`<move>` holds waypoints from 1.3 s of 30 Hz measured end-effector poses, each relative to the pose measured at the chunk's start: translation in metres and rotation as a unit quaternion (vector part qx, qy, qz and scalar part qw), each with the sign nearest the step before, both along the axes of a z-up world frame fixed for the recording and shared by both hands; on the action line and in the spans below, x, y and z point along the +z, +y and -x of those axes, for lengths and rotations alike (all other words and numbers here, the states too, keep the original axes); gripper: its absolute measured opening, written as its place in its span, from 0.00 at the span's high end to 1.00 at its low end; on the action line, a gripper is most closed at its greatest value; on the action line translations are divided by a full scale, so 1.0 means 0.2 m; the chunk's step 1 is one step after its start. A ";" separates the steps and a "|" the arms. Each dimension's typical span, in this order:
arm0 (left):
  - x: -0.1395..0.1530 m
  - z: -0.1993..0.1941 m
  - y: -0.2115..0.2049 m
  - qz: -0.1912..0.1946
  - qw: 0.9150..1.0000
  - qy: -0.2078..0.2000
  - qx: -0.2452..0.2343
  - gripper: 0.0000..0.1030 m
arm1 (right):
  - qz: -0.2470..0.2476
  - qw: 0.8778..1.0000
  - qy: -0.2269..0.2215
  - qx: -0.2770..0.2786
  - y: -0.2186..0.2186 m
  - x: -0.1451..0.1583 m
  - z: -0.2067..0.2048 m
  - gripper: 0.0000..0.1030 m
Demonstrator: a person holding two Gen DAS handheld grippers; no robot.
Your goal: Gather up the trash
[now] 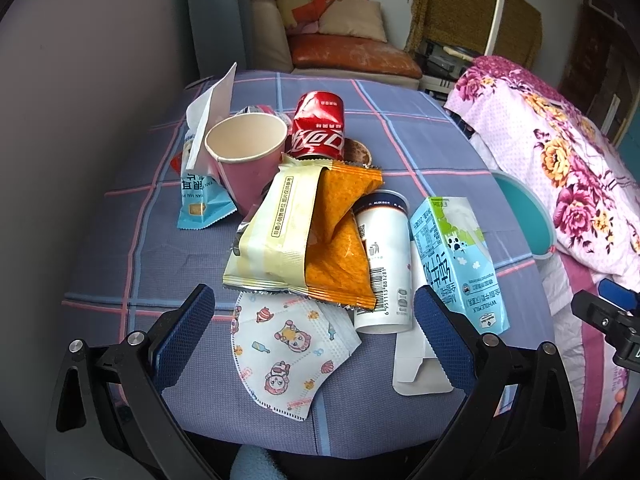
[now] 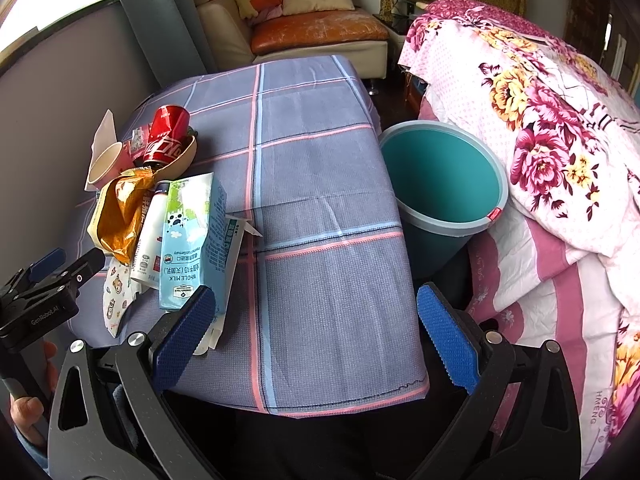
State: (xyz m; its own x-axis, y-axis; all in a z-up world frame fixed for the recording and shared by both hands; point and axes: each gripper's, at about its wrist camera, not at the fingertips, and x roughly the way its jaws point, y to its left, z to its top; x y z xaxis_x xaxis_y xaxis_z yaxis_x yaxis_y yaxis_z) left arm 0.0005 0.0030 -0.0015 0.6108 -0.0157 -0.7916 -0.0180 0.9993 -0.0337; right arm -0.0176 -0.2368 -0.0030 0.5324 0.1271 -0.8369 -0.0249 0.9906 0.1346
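My left gripper (image 1: 314,332) has its two blue-padded fingers (image 1: 182,332) spread wide and holding nothing, poised over the near edge of the trash pile. Between them lies one child's face mask (image 1: 288,356) printed with cartoons, flat on the desk (image 1: 380,408). Just beyond it I count one cream snack wrapper (image 1: 276,236) lying over one orange wrapper (image 1: 340,248), one white can (image 1: 384,268) on its side, and one blue milk carton (image 1: 460,264) beside that can. Farther back stand one pink paper cup (image 1: 248,156), one red cola can (image 1: 318,128) tipped over, and one blue-and-white packet (image 1: 202,196) on the left. One flat white card (image 1: 416,368) peeks out under the carton.

My right gripper (image 2: 316,332) is likewise released, fingers (image 2: 448,340) apart and empty, over the bare checked cloth at the desk's near right edge. One teal bin (image 2: 440,184) sits just beside the desk, wedged against the floral bedding (image 2: 560,140), with nothing visible inside it.
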 end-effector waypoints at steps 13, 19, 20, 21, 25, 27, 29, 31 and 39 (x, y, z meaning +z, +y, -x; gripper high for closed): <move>-0.01 -0.04 0.09 0.011 1.000 0.006 -0.005 0.04 | -0.022 0.999 0.017 0.037 0.10 0.02 -0.09 0.06; -0.03 -0.07 0.21 0.021 1.000 0.014 -0.007 0.04 | -0.021 0.995 0.032 0.090 0.30 0.00 -0.19 0.07; -0.03 -0.08 0.24 0.025 1.000 0.016 -0.006 0.04 | -0.019 0.994 0.036 0.097 0.34 0.00 -0.20 0.10; -0.04 -0.08 0.26 0.029 0.999 0.017 -0.005 0.04 | -0.018 0.994 0.041 0.102 0.36 -0.01 -0.22 0.14; -0.07 -0.08 0.33 0.046 0.999 0.023 -0.007 0.04 | -0.013 0.991 0.069 0.115 0.44 -0.07 -0.34 0.27; -0.08 -0.08 0.36 0.054 0.998 0.027 -0.009 0.04 | -0.010 0.989 0.082 0.121 0.47 -0.11 -0.38 0.27; -0.09 -0.09 0.37 0.059 0.998 0.031 -0.012 0.04 | -0.008 0.988 0.089 0.127 0.50 -0.14 -0.41 0.27; -0.09 -0.09 0.38 0.062 0.997 0.035 -0.015 0.04 | -0.010 0.987 0.092 0.132 0.51 -0.17 -0.44 0.29; 0.04 -0.10 0.27 0.067 0.996 0.016 -0.065 0.10 | -0.073 0.985 0.087 0.130 0.40 -0.16 -0.47 0.51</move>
State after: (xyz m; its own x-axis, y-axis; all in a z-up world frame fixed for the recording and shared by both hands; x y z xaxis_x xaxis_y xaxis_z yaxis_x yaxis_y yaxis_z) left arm 0.0198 0.0571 0.0057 0.5714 -0.1996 -0.7961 0.1071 0.9798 -0.1688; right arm 0.0774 -0.1576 -0.0356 0.3160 0.3658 -0.8754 -0.2388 0.9236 0.2998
